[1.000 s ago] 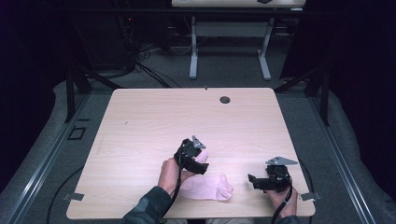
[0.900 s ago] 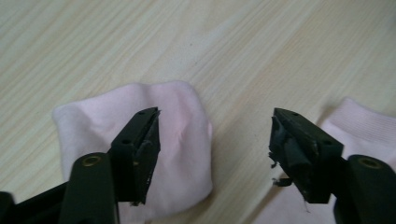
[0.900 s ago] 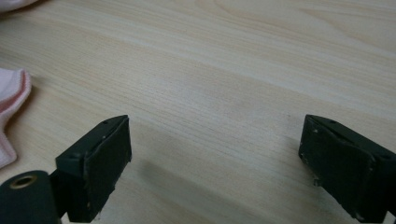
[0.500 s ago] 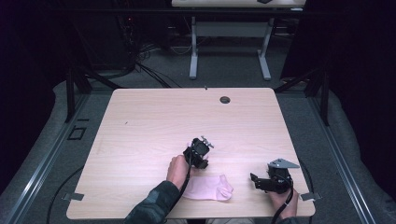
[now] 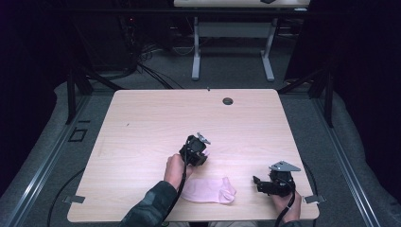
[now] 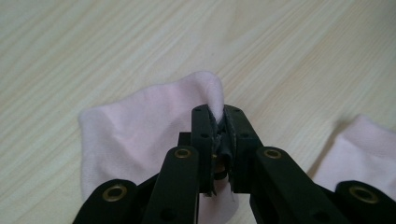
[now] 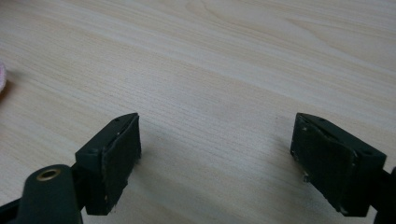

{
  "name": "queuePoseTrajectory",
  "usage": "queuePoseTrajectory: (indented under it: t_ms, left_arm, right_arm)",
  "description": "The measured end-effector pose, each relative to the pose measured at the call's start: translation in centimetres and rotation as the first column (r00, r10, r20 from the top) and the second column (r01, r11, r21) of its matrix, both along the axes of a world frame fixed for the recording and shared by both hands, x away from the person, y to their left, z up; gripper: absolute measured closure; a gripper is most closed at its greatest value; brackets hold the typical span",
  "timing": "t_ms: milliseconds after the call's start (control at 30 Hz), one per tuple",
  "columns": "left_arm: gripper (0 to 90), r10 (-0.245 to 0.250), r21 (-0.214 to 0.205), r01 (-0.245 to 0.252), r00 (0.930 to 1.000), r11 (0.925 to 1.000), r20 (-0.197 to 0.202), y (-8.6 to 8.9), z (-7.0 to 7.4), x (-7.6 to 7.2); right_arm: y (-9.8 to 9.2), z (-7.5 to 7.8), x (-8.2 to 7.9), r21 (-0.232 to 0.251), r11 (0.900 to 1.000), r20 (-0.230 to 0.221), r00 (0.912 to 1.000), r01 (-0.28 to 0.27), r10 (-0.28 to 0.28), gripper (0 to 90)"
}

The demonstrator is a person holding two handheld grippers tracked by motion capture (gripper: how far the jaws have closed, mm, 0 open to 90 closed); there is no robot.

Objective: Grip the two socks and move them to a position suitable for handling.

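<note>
Sock (image 5: 208, 190), pale pink, lay flat on our side of the counter (image 5: 142, 127), near the front edge, between our two hands. Its long axis ran across the counter from left to right, with the notched end pointing toward our right gripper (image 5: 259, 181). We saw no writing, brand or label on the sock or on the grippers.

Our left gripper (image 6: 217, 122) had just been closing, and its fingers (image 6: 201, 135) were clenched on a small fold of the pink cloth. In the left gripper view that fold stood up in a little peak between the fingers, and the rest of the sock spread out on the wood to the left. More pink cloth lay at the lower right of that view.

Our right gripper was held near the front right corner, apart from the sock. Its fingers (image 7: 116, 154) stood wide apart with only bare wood between them.

We worked on a counter of light wood with fine grain and a small round hole (image 5: 228, 100) near the far edge. Around it lay a grey floor (image 5: 227, 71), black cables (image 5: 146, 71) and dark curtains. Another table with white legs (image 5: 231, 47) stood behind.
</note>
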State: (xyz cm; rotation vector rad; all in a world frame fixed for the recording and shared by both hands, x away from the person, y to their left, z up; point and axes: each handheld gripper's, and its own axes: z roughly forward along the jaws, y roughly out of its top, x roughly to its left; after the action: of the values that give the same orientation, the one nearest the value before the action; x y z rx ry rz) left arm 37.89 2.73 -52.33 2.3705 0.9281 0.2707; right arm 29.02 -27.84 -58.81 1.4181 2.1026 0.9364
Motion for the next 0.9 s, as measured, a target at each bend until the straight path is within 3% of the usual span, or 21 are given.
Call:
queuePoseTrajectory:
  t_ms: [200,400,567,667,767,900]
  left_arm:
    - [83.9,-0.005,-0.077,0.008,0.9993,0.9970,0.037,0.3,3.5,-0.2]
    - [83.9,-0.035,-0.131,0.043,0.9977,0.9905,0.058,-0.1,6.0,-0.6]
    - [83.9,-0.055,-0.174,0.067,0.9961,0.9824,0.069,-0.6,7.2,-1.0]
    - [83.9,-0.064,-0.189,0.077,0.9951,0.9789,0.075,-1.0,7.6,-1.2]
    - [83.8,-0.074,-0.207,0.088,0.9945,0.9744,0.073,-1.5,7.7,-1.4]
    - [83.8,-0.088,-0.211,0.103,0.9930,0.9720,0.079,-2.3,7.8,-1.5]
  right_arm:
    - [-0.2,0.1,0.0,0.028,0.9996,-0.011,0.9999,0.006,-0.006,16.6]
    - [-0.6,0.4,0.0,0.105,0.9945,-0.037,0.9993,0.003,0.001,17.5]
    - [0.5,1.7,0.3,0.180,0.9829,-0.049,0.9976,-0.040,0.050,20.5]
    - [1.8,2.9,0.8,0.236,0.9685,-0.041,0.9950,-0.078,0.091,22.6]
    - [3.8,3.6,1.7,0.243,0.9623,-0.043,0.9898,-0.122,0.136,24.5]
    - [5.7,3.2,3.2,0.245,0.9569,-0.077,0.9806,-0.157,0.180,25.8]
